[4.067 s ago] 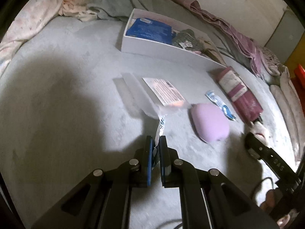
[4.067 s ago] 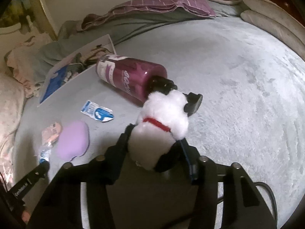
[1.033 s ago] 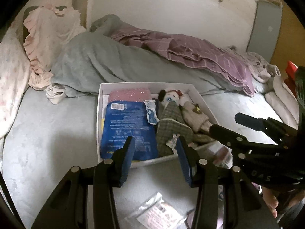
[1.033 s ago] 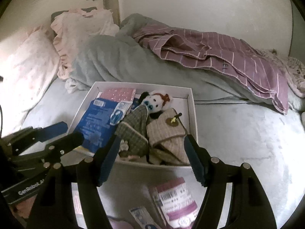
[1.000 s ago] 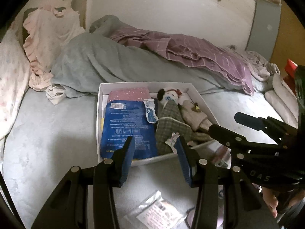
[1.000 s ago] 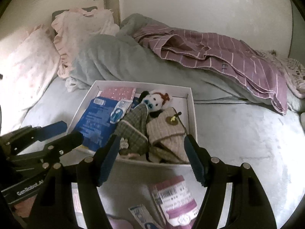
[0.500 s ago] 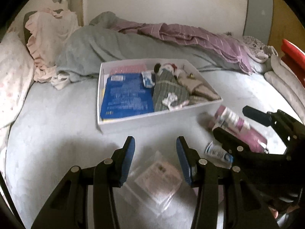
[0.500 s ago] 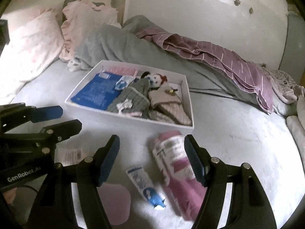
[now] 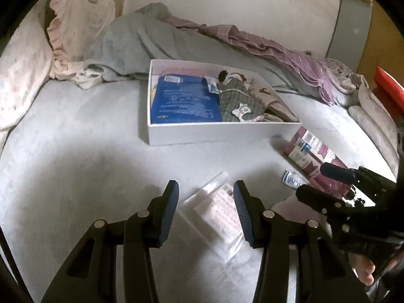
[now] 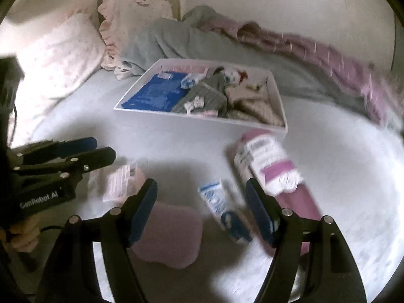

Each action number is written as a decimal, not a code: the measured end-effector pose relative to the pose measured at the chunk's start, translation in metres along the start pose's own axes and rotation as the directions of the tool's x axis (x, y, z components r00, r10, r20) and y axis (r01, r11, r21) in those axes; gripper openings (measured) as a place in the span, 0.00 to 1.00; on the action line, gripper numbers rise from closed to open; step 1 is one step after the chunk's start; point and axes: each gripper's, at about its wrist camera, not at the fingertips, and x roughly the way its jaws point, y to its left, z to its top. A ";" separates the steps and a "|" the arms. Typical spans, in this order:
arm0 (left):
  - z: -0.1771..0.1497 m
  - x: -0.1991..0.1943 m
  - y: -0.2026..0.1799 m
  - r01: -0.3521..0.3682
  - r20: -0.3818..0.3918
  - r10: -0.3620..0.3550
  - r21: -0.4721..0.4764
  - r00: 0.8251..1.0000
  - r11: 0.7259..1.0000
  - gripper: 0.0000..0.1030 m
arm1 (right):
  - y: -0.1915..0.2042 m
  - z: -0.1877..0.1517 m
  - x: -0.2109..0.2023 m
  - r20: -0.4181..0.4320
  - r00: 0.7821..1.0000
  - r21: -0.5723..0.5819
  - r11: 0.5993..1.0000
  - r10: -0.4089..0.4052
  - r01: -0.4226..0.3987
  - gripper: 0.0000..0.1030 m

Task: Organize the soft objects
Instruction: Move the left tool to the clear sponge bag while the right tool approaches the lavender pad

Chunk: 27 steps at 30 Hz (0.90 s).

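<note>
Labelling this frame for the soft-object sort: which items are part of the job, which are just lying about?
Job:
white box
clear packet
lilac pad
blue-white sachet
pink bottle

Lying about:
grey blanket
purple striped cloth
pink ruffled pillow

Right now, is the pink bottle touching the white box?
Apart. The left wrist view shows the pink bottle lying short of the white box, a strip of grey bedding between its end and the box's front wall.
</note>
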 end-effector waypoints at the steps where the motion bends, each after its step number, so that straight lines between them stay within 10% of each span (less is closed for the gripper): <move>1: -0.001 0.000 0.001 0.003 0.000 -0.003 0.001 1.000 1.000 0.44 | -0.001 -0.002 0.001 -0.007 1.000 0.013 1.000 0.000 0.000 0.71; 11: -0.013 0.017 0.002 0.083 -0.115 -0.086 -0.039 0.990 0.996 0.45 | 0.009 -0.020 -0.004 -0.049 0.996 0.002 0.997 0.074 -0.074 0.73; 27: -0.025 0.032 -0.019 0.029 -0.149 -0.013 0.103 0.989 0.994 0.81 | 0.028 -0.040 0.017 -0.146 0.988 -0.076 0.995 0.053 -0.065 0.85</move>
